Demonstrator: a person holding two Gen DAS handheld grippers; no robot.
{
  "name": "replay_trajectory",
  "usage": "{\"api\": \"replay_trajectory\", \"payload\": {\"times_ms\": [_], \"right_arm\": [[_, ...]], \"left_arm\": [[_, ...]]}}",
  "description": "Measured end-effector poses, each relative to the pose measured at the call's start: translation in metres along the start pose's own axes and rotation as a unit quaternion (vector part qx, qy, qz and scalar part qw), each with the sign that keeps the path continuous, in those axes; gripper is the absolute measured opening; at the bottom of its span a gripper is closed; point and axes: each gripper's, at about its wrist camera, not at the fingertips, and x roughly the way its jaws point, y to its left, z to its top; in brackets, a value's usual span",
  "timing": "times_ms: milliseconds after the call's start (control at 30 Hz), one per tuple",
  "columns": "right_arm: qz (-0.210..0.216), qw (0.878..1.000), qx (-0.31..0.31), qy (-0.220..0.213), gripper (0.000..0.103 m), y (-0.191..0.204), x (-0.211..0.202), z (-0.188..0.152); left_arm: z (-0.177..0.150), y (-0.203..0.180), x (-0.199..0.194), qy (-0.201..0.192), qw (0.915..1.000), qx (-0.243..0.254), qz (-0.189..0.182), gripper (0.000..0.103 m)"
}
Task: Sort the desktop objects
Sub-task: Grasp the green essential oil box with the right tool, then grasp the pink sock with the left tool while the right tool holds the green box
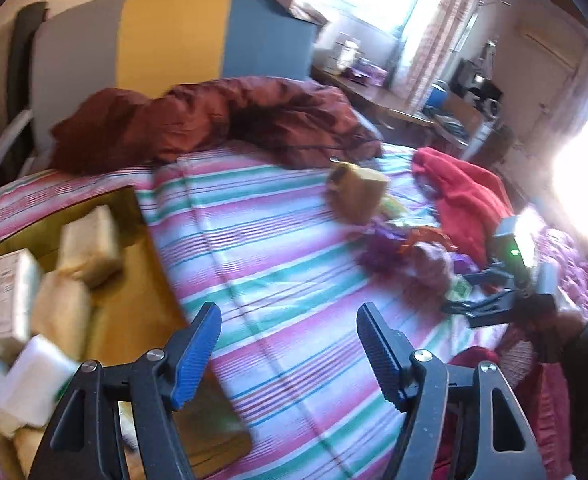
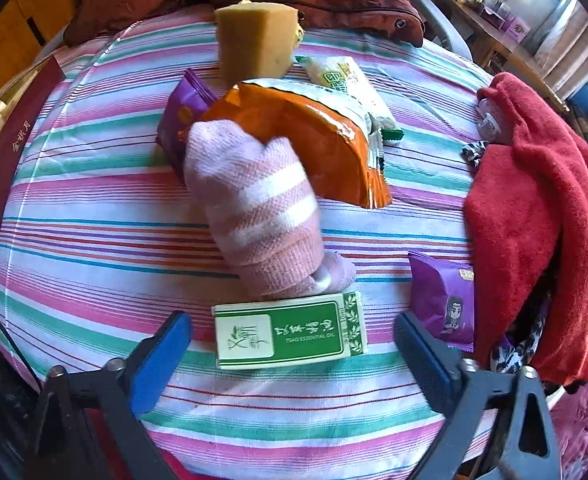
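The green-and-white essential oil box [image 2: 290,334] lies flat on the striped bed [image 2: 94,216], long axis crosswise between the right gripper [image 2: 294,344]'s open, empty fingers [image 2: 160,356], far nearer than the left gripper [image 1: 290,344], also open and empty; the box's far edge touches a pink sock [image 2: 262,208], and the left view is motion-blurred.

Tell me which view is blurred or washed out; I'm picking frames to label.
Left wrist view: motion blur smears the boxes in the tray, and window glare whitens the right edge. Right wrist view: sharper, evenly lit; the green box and pink sock read clearly, with fisheye bending of the striped cloth.
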Motion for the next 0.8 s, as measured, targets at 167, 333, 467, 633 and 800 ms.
{"api": "replay_trajectory", "payload": {"times_ms": [167,333,467,633,800], "right_arm": [[-0.009,1.000,-0.027,-0.003,0.073,0.007,-0.005,-0.003],[-0.018,1.000,-0.011,-0.018,0.073,-0.001,-0.018,-0.011],[-0.031,0.998,0.038,-0.049,0.074,-0.020,-0.028,-0.019],[-0.042,0.990,0.109,-0.080,0.074,-0.045,-0.038,-0.030],[-0.017,0.978,0.184,-0.096,0.074,-0.074,-0.042,-0.036]], "left_arm": [[0.013,-0.027,0.033,0.043,0.9973,0.005,-0.059,0.072],[0.020,-0.062,0.071,0.087,0.9917,0.018,-0.093,0.072],[0.026,-0.088,0.099,0.119,0.9860,0.023,-0.114,0.072],[0.033,-0.118,0.130,0.148,0.9779,0.016,-0.146,0.072],[0.038,-0.135,0.164,0.184,0.9684,-0.024,-0.166,0.079]]}}
